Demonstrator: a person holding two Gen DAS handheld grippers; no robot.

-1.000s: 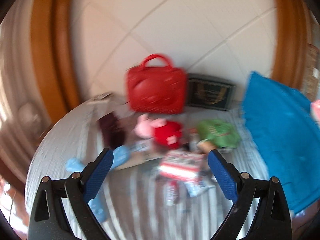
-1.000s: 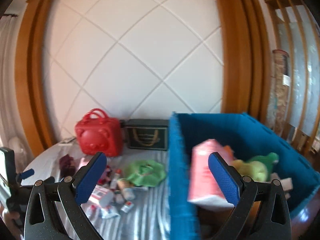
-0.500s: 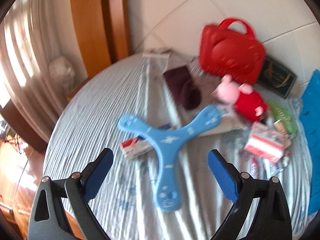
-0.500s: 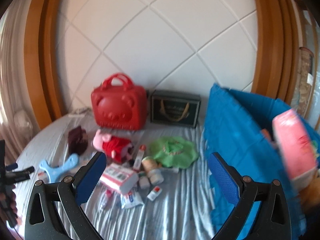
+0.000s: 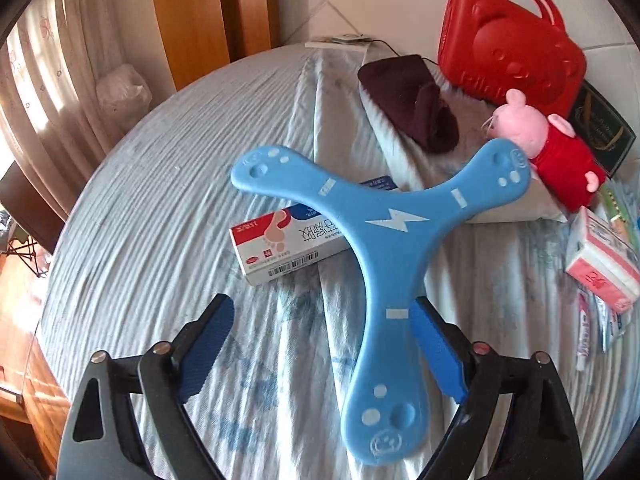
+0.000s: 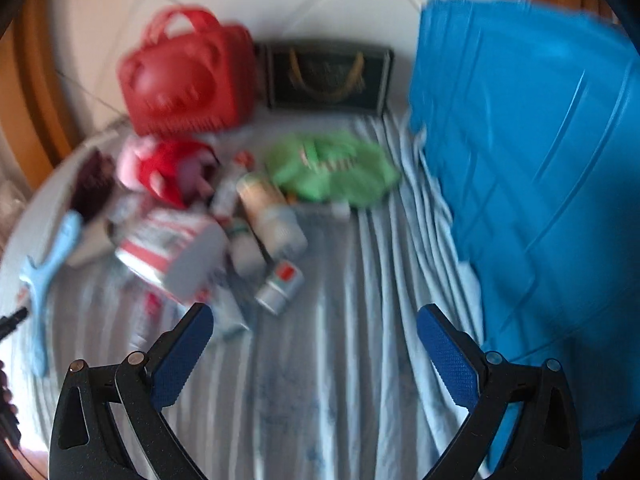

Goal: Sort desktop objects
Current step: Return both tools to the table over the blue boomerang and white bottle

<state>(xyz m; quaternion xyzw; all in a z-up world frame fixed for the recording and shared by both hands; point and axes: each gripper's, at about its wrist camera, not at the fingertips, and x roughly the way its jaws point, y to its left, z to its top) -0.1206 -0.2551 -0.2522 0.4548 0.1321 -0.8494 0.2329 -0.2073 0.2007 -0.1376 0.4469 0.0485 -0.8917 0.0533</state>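
A light blue three-armed boomerang [image 5: 390, 232] lies on the striped cloth, partly over a red and white carton [image 5: 280, 246]. My left gripper [image 5: 320, 344] is open, its jaws either side of the boomerang's near arm, the right pad close to it. My right gripper [image 6: 316, 352] is open and empty above bare cloth. Ahead of it, blurred, lie a pink and red pig plush [image 6: 168, 166], a green pouch [image 6: 332, 166], small bottles [image 6: 272, 216] and a red and white pack [image 6: 172, 248]. The boomerang also shows at the far left [image 6: 48, 256].
A blue fabric bin [image 6: 540, 152] stands at the right. A red bear-face case [image 5: 508, 48] and a dark gift box [image 6: 328, 76] stand at the back by the wall. A maroon cloth [image 5: 408, 96] lies on a white pad. The round table's edge [image 5: 60, 240] curves at the left.
My left gripper has moved in close over the boomerang, whose near arm now lies between its jaws. My right gripper has swung away from the bin and lowered toward the clutter.
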